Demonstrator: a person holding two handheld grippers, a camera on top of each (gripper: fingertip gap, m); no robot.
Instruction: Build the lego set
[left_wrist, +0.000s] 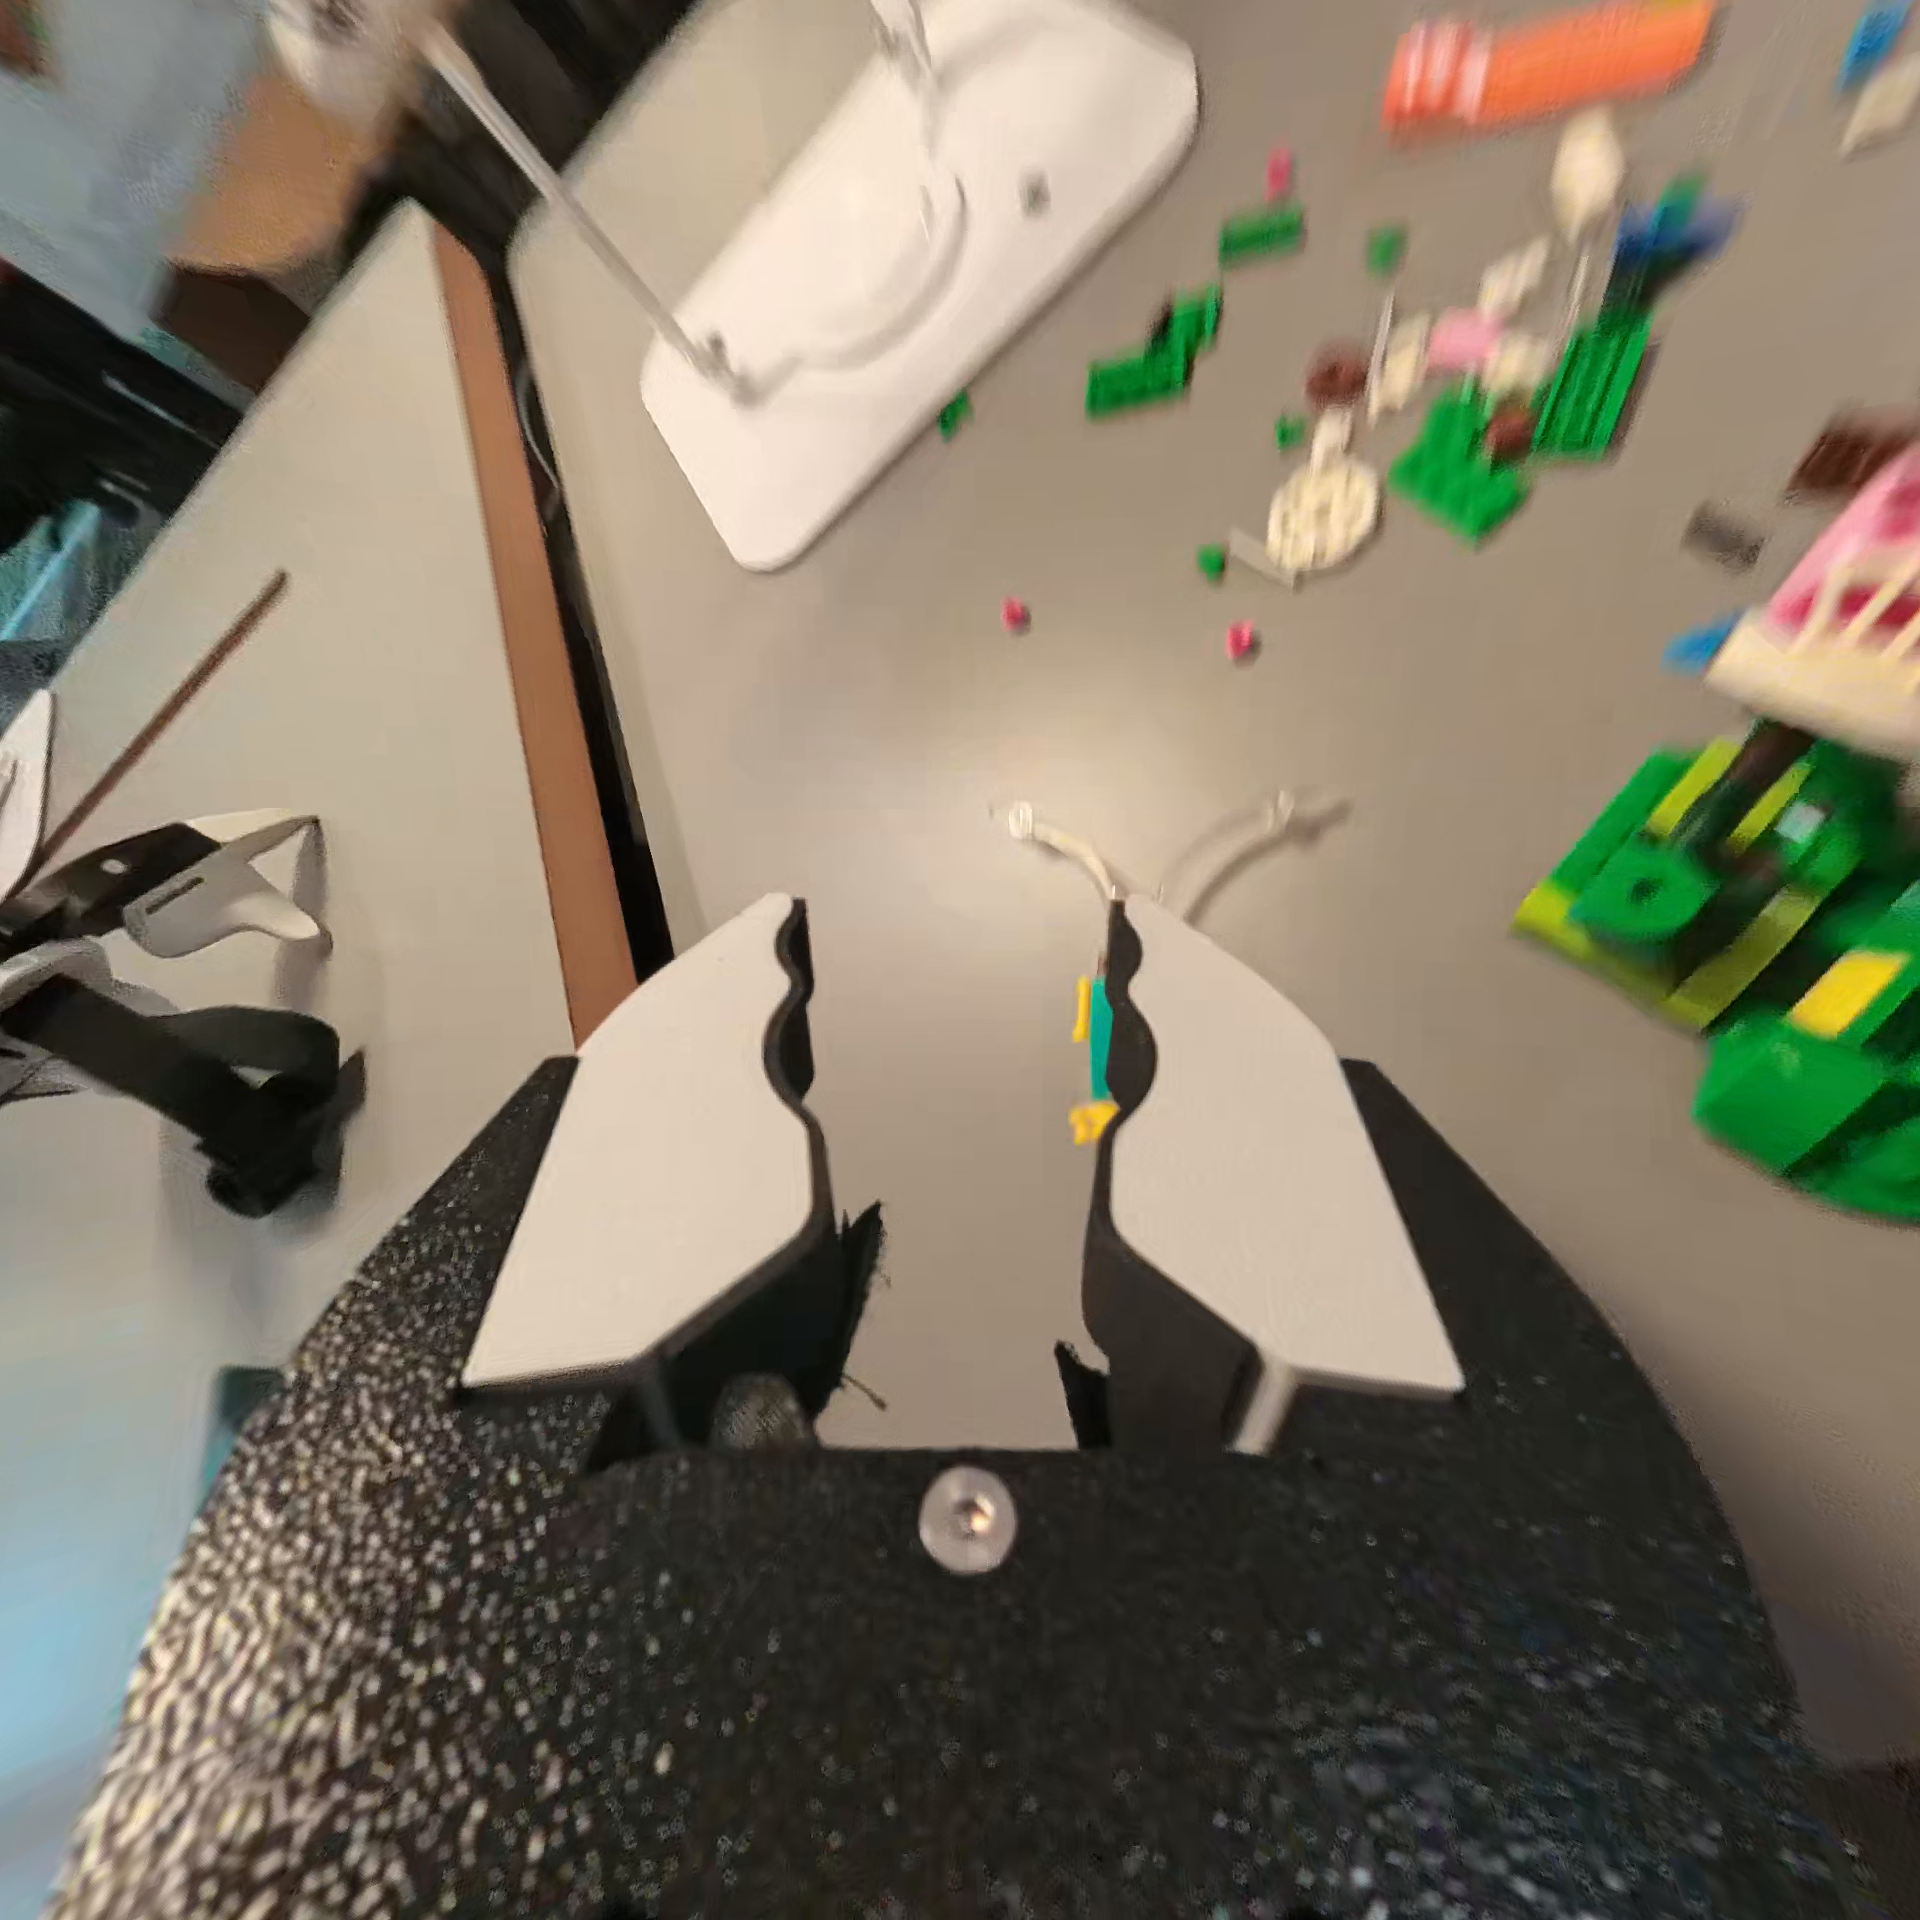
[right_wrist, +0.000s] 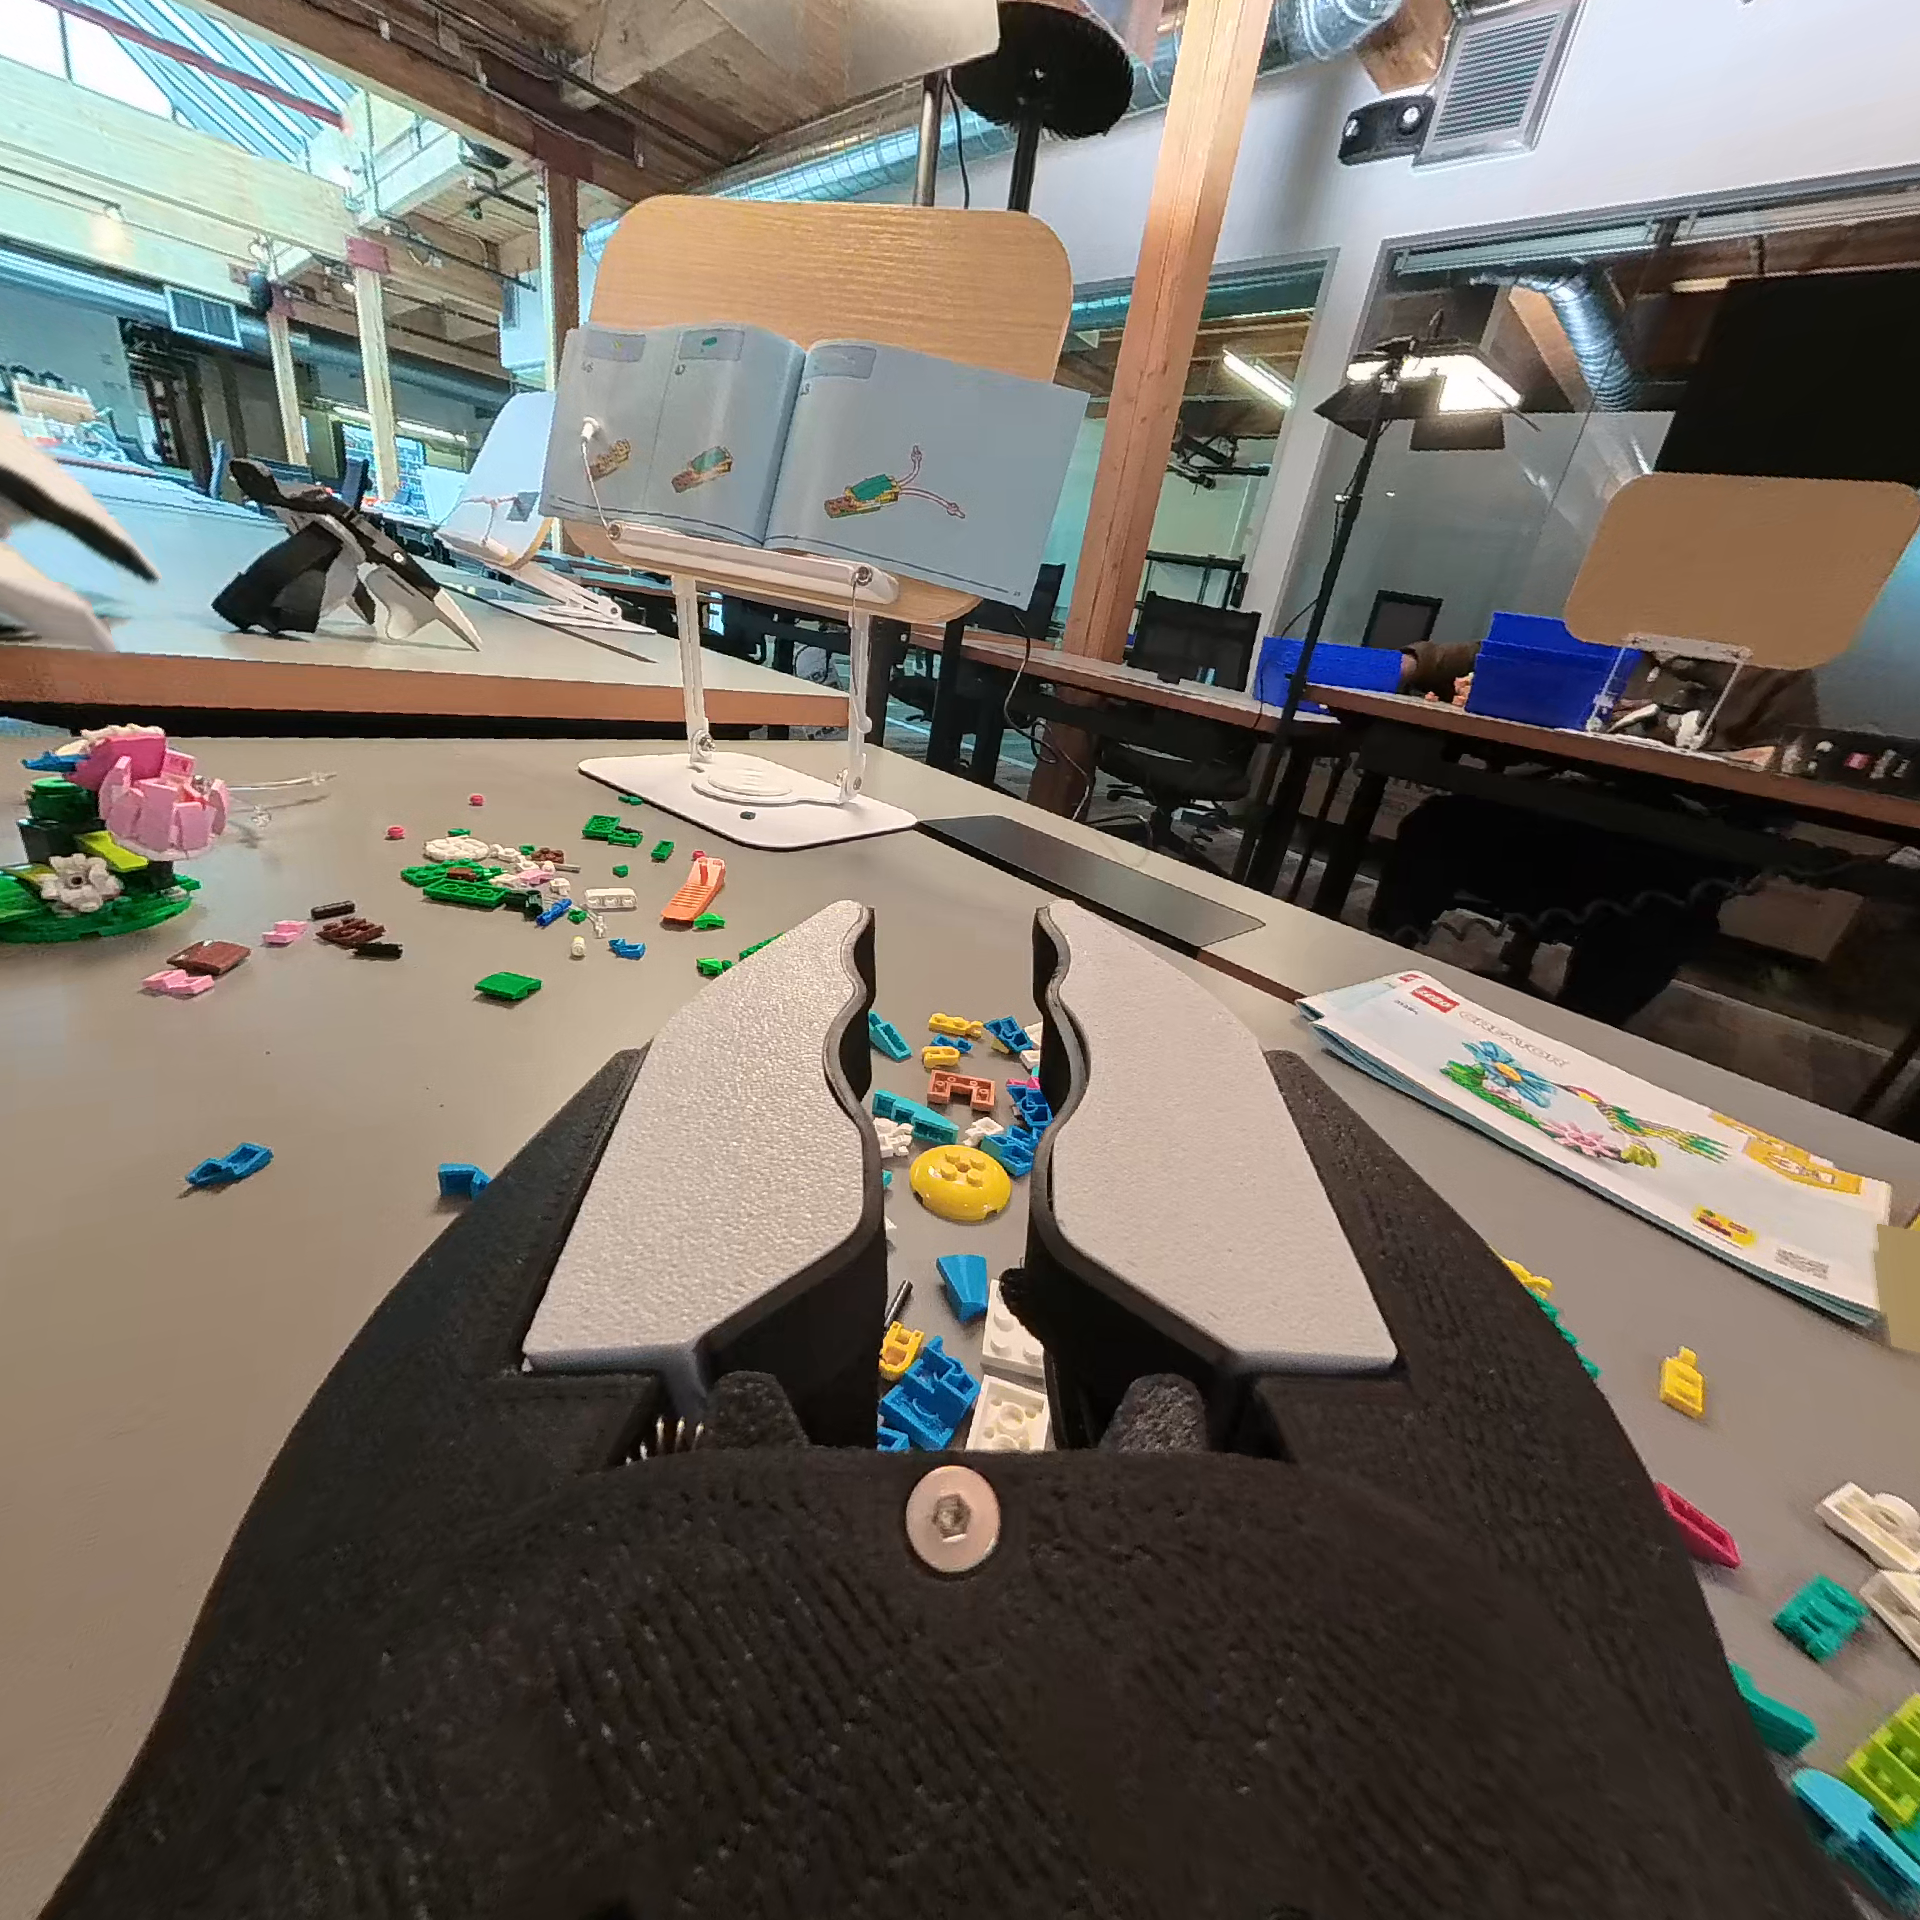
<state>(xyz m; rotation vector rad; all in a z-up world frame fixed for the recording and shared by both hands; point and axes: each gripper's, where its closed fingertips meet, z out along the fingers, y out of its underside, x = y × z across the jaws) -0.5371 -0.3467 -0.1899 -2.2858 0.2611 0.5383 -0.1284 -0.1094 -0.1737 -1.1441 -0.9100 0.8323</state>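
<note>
Your right tool (right_wrist: 954, 961), jaws parted and empty, sits straight over the loose brick pile (right_wrist: 961, 1122) on the desk (right_wrist: 312, 1091); left tool (left_wrist: 956, 935) is wide open, a small teal-yellow assembly (left_wrist: 1093, 1049) touching its right finger, long axis along it.

Grey tabletop (right_wrist: 312, 1091); timber post (right_wrist: 1164, 343) behind; glass partitions; exposed ducts & beams overhead; studio light (right_wrist: 1455, 390) at rt.
</note>
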